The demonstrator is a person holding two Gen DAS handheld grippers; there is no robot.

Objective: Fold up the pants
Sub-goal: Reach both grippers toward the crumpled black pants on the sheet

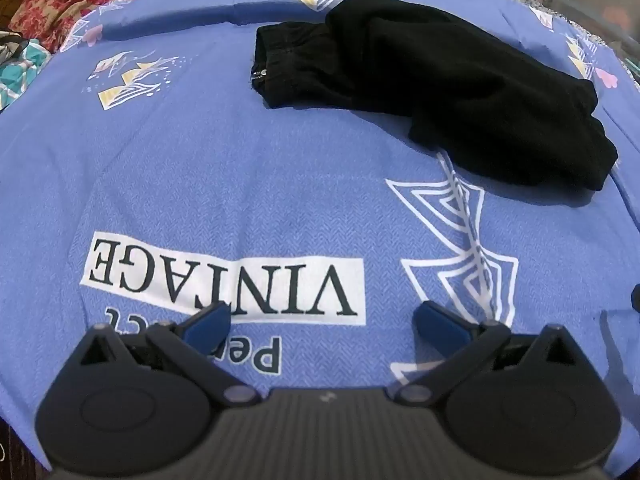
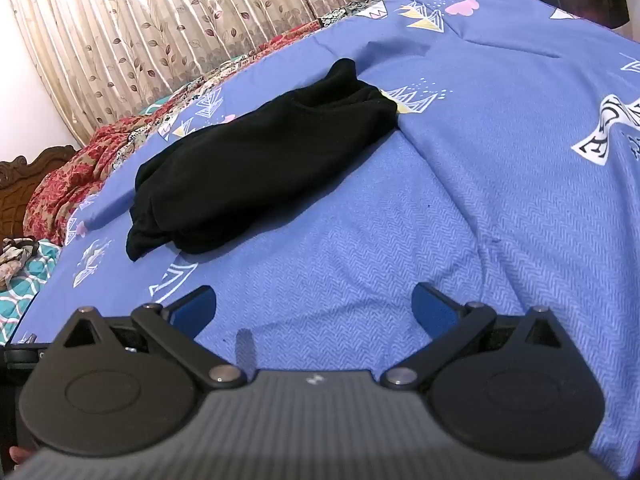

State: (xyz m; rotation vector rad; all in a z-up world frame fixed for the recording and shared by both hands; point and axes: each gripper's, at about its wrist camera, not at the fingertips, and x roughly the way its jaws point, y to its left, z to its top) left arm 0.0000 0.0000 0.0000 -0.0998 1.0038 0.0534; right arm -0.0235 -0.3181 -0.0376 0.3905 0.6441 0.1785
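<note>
Pants (image 1: 432,84), black, bunched in a loose heap on blue printed bedsheet (image 1: 240,184), far from both tools. Left gripper (image 1: 322,322): fingers spread, holding nothing, over "VINTAGE" lettering (image 1: 224,280). Right gripper (image 2: 314,308): fingers spread, empty, above bare sheet. Floral curtain (image 2: 160,20) beyond the bed.

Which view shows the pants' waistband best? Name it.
The left wrist view: the waistband of the black pants faces the camera, its zipper pull visible. The right wrist view shows only a bunched dark end, no waistband detail.
</note>
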